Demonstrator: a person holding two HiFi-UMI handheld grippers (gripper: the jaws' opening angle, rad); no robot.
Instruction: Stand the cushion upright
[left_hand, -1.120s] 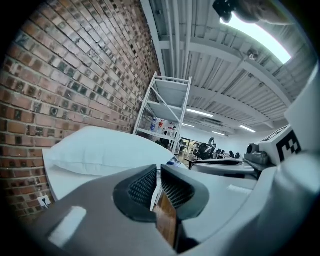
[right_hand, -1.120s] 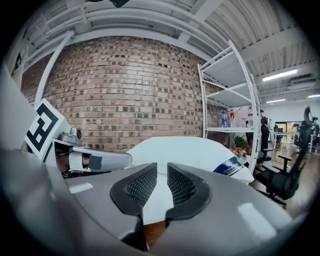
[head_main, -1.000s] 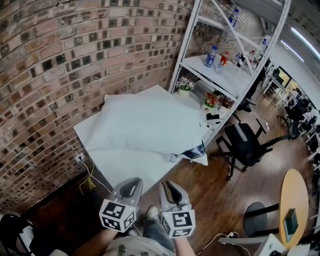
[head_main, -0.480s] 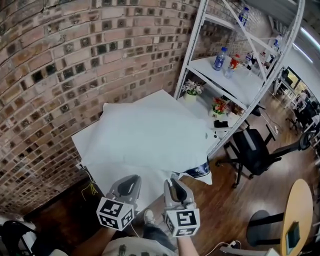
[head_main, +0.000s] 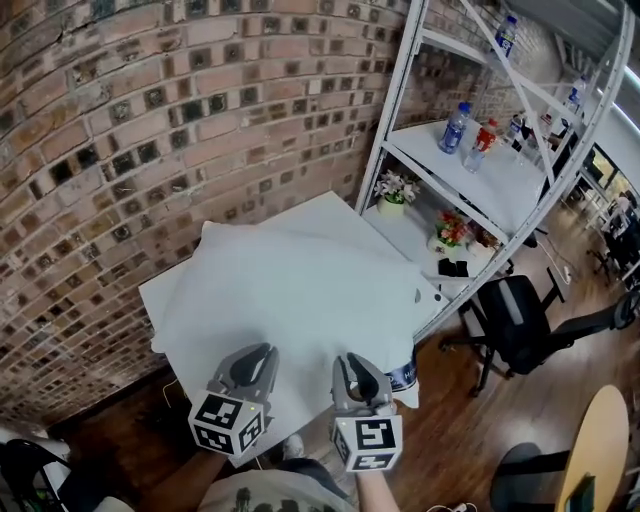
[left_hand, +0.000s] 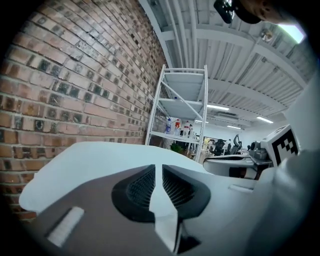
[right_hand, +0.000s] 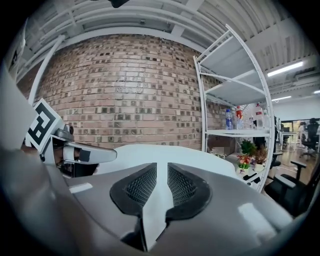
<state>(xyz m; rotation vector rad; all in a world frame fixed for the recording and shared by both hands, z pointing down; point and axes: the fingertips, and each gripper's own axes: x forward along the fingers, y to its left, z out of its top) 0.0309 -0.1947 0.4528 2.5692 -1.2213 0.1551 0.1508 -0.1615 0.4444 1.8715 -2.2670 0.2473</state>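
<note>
Since a second ago I have stepped forward, and both my tools have come nearer to the work. The left gripper (head_main: 252, 360) and the right gripper (head_main: 355, 368) were before over the floor, in front of the tabletop (head_main: 318, 212). Now their fingers reach over its near edge, side by side. They are just beside the near border of the cushion (head_main: 300, 290), and I cannot tell if they touch it.

The cushion itself has not changed. It lies flat on the white tabletop, which stands against the brick wall (head_main: 150, 120), and it covers most of the top. So I judge that the task is only at the approach: nothing is lifted yet, and I must first take hold of an edge before I can tip the cushion up.

The fingers of both grippers are clenched almost fully, with only a thin slit between them, and they grasp nothing. In each gripper view I see only the white cushion through the slit. I think they must open before any grip.

By count: one cushion, one tabletop, two grippers. At the right stands one metal shelf (head_main: 470, 180) with at least four bottles (head_main: 455, 127) and two flower pots (head_main: 396, 190). One black office chair (head_main: 520, 320) stands near it.
</note>
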